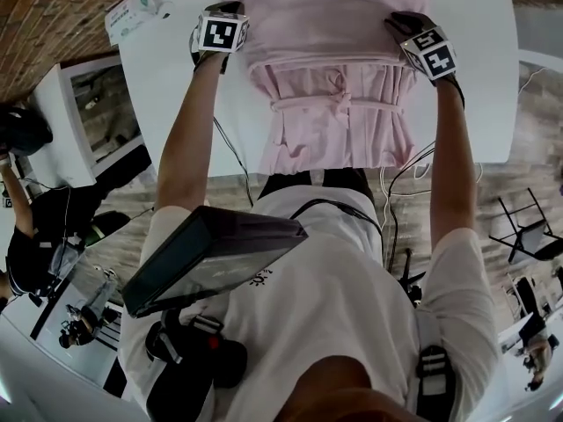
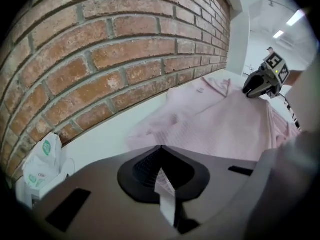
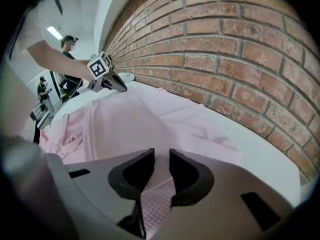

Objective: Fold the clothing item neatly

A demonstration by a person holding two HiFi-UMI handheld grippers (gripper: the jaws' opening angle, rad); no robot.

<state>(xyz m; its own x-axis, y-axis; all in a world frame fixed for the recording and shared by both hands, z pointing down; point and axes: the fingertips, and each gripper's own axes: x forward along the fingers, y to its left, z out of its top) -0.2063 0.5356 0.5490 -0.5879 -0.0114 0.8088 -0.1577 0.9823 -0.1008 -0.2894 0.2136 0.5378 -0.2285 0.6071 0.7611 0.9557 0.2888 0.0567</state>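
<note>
A pale pink garment [image 1: 334,104] with a tied waist belt [image 1: 339,102] lies on the white table [image 1: 176,86], and its near hem hangs over the front edge. A folded layer lies across its upper part. My left gripper [image 1: 230,11] is at that layer's left corner, shut on a thin strip of the pink fabric [image 2: 165,189]. My right gripper [image 1: 398,21] is at the right corner, where a thicker bunch of fabric [image 3: 157,199] is pinched between its pads. Each gripper view shows the other gripper across the garment: the right gripper [image 2: 252,86] and the left gripper [image 3: 117,86].
A brick wall [image 2: 100,59] runs along the table's far side. A white tissue packet [image 1: 132,11] sits at the far left corner. Cables hang below the table's front edge. Other people and equipment stand on the floor to the left, and a black stand [image 1: 528,227] to the right.
</note>
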